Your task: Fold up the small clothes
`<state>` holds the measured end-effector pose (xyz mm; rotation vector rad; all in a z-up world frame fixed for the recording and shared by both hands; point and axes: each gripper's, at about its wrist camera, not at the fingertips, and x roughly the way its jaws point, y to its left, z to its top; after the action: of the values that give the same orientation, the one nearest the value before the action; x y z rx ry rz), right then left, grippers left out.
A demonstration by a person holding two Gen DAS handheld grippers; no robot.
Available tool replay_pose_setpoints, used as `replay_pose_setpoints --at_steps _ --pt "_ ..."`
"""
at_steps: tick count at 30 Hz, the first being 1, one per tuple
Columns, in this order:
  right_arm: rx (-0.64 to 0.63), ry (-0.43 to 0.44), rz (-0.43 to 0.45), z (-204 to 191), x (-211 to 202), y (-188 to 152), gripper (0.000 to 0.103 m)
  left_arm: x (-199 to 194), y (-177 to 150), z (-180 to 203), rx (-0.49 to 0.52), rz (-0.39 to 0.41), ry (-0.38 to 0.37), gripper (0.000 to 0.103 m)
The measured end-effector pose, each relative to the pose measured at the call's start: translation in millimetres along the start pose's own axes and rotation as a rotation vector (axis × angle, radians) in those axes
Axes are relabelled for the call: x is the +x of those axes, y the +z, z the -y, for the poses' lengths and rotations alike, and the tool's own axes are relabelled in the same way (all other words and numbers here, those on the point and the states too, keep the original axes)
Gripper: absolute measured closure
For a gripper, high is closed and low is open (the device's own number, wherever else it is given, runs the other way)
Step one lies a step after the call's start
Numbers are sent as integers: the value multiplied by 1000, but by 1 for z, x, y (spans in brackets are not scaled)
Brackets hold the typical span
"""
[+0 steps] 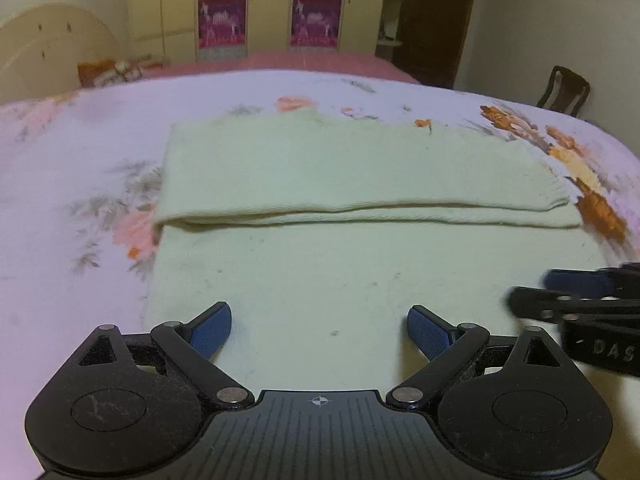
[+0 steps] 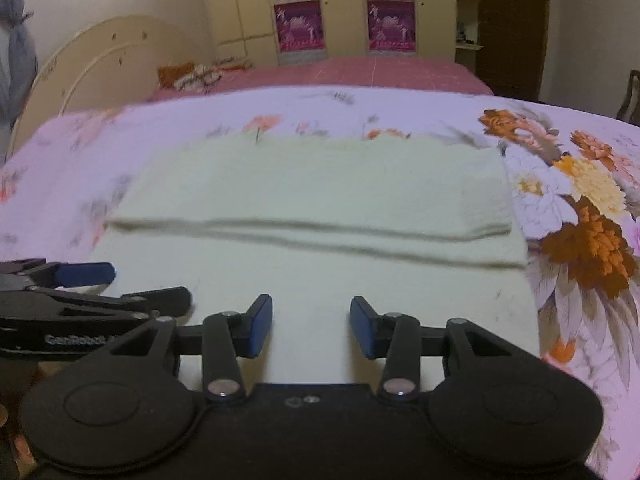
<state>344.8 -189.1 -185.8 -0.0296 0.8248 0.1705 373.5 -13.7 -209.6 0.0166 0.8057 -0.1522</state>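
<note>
Right wrist: folded cloth (image 2: 312, 188), floral bedsheet (image 2: 580, 200), perhaps headboard (image 2: 92, 64)

Right hand-held gripper (image 2: 311, 326) open above folded cream cloth (image 2: 312, 200).

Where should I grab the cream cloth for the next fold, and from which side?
Judging by its pose, take the cream cloth at its near single-layer edge, coming from the near side: the far part is already doubled over, and both open grippers, left and right, hover there.
</note>
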Motion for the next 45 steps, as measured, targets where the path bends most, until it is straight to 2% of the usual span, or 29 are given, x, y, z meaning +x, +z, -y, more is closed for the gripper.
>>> replay_pose_setpoints --at_steps 6,9,12,15,17,21,26,27,28,30,34,37,40,42,45 --pt "29 -92 1 49 -12 -21 61 -2 -1 -3 -13 -13 46 9" --pt "50 -89 13 68 -19 -30 61 -1 0 1 -16 -16 72 8" --pt "48 -82 23 71 -21 -36 60 -1 1 3 -33 -24 99 6" --pt "46 -64 13 66 -23 -31 58 -8 0 4 -55 -27 115 6" --pt "62 -4 21 61 -29 -28 58 -20 -2 6 -67 -22 101 6" --pt "54 78 21 36 -43 -32 58 -49 -14 15 -20 4 65 6" --pt "21 119 6 1 -59 -55 58 -61 -48 22 40 -46 22 6" --pt "8 112 -1 -6 -60 -62 58 -60 -55 20 51 -56 22 5" --pt "-12 89 -9 -11 -61 -68 58 -64 -62 16 52 -27 14 5" --pt "-58 18 -6 -17 -65 -81 57 -71 -67 9 39 -31 14 5" --pt "-3 -79 -17 5 -82 -96 52 -88 -84 -13 35 -29 25 5" --pt "50 -138 -27 22 -93 -107 51 -100 -94 -21 36 -28 23 5" --pt "69 -187 -37 20 -106 -115 52 -114 -96 -23 6 -50 -2 5" --pt "110 -155 -18 15 -120 -117 54 -129 -98 -22 -6 -41 -38 5" --pt "123 -96 12 -3 -137 -122 55 -143 -103 -9 38 -28 -63 5"
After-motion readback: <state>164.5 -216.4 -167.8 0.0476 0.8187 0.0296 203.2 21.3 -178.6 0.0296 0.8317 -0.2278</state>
